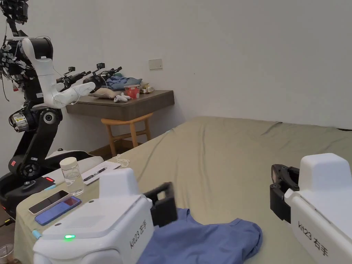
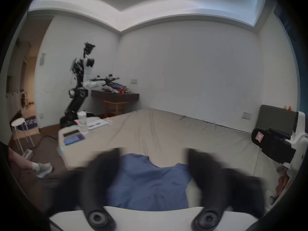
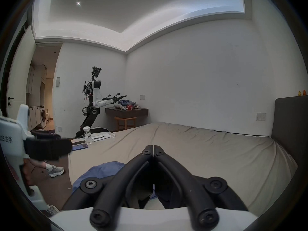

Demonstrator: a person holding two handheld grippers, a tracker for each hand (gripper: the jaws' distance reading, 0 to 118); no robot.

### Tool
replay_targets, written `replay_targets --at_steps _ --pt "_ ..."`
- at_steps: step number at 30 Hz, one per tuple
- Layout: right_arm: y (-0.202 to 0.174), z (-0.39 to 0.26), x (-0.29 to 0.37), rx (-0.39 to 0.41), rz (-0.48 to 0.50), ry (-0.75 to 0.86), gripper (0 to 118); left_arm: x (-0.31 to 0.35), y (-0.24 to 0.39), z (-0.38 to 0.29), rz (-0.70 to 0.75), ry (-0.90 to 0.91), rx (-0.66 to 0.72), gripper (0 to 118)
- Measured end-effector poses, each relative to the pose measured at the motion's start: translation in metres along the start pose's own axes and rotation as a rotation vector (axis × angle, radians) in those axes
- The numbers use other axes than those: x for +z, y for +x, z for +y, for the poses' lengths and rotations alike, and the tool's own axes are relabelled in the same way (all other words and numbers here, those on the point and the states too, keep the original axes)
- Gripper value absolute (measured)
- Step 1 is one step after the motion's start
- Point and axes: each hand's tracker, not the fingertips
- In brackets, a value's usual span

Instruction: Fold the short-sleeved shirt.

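A blue short-sleeved shirt [image 1: 206, 240] lies crumpled on the beige bed sheet [image 1: 223, 161] near the front edge. My left gripper [image 1: 165, 204] hovers over the shirt's left part. In the left gripper view its jaws are blurred and stand wide apart [image 2: 153, 156], with the shirt [image 2: 150, 181] below and between them, and nothing held. My right gripper [image 1: 280, 194] hangs above the bare sheet, to the right of the shirt. In the right gripper view its jaws [image 3: 153, 148] are pressed together and empty, and the shirt [image 3: 103, 169] lies to their left.
On the bed's left corner lie two phones [image 1: 55, 206], a clear jar [image 1: 72, 175] and a notebook with a pen [image 1: 96, 173]. A black and white robot [image 1: 34, 103] stands beyond, beside a wall shelf [image 1: 120, 103]. A dark headboard [image 3: 290, 118] is at the right.
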Motion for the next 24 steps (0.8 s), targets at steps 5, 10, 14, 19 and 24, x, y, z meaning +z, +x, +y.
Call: replay_targets --at_steps 5,10,14,19,24 --pt "0.021 -0.012 -0.035 -0.025 -0.014 -0.027 0 -0.085 0.009 -0.035 -0.090 -0.223 -0.031 115" --pt "0.033 -0.036 -0.065 -0.057 -0.026 -0.082 0 -0.182 0.030 -0.093 -0.058 -0.395 -0.189 114" --pt "0.039 -0.056 -0.081 -0.048 -0.029 -0.133 0 -0.229 0.040 -0.138 -0.163 -0.580 -0.138 110" --pt "0.049 -0.070 -0.090 -0.072 -0.003 -0.186 0 -0.259 0.060 -0.182 -0.146 -0.644 -0.231 110" --pt "0.058 -0.068 -0.081 -0.084 0.007 -0.199 0 -0.260 0.055 -0.162 -0.189 -0.633 -0.194 92"
